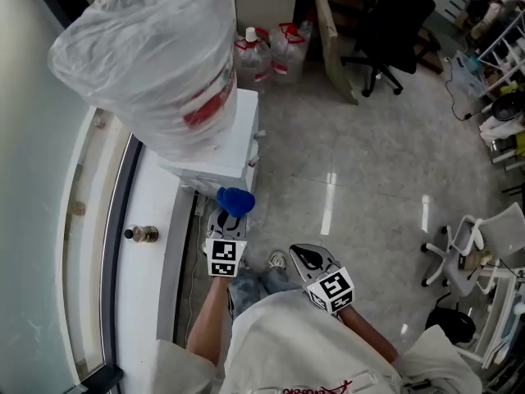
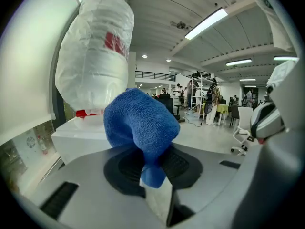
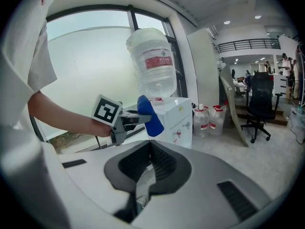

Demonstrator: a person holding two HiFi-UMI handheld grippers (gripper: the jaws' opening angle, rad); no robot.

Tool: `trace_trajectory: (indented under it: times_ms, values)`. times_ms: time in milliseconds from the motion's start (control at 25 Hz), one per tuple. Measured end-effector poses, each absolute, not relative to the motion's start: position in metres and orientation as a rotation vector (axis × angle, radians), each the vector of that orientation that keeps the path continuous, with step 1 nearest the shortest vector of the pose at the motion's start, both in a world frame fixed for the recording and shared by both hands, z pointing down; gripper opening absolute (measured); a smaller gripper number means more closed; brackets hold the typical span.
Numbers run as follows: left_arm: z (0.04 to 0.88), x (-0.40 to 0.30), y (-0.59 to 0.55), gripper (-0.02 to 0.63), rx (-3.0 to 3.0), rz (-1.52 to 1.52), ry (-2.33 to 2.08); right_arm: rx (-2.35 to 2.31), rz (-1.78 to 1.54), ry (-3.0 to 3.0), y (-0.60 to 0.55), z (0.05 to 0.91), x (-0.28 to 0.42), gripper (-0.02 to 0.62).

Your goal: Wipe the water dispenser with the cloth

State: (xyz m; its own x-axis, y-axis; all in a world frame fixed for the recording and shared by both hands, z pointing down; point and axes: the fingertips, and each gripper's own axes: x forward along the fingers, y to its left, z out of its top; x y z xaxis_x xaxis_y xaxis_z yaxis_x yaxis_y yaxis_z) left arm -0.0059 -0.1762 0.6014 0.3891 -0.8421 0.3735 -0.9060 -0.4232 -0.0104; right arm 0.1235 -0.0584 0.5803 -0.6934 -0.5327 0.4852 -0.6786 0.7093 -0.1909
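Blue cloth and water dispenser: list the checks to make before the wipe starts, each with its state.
1. Blue cloth clamped in left gripper: ok.
2. Cloth bunched out past the jaws to wipe with: ok.
3. Cloth touching the water dispenser: cannot tell; it is close to the front.
4. Right gripper shut, empty and held back from the dispenser: ok.
5. Bottle upright on the dispenser: ok.
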Motion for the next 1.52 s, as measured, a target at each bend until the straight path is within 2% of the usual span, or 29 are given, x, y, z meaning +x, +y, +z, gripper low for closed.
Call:
trace_trajectory:
  times_ms: [680,1240,1520]
  values:
    - [0.483,0.018,-0.094,0.091,2.407,0.252,-1.703,0.959,0.389,-2.657,-0.060,0.541,0.141,0.015]
    - [0.489,0.046,0.006,0.091,2.450,0.284,-1.569,0.949,0.347,-2.754,0.004,0.500,0.118,0.015]
    - [0.491,0.034,0.055,0.091,2.433,0.262,-1.600,0.975,0.279,-2.745,0.056,0.492,0.106,0.015]
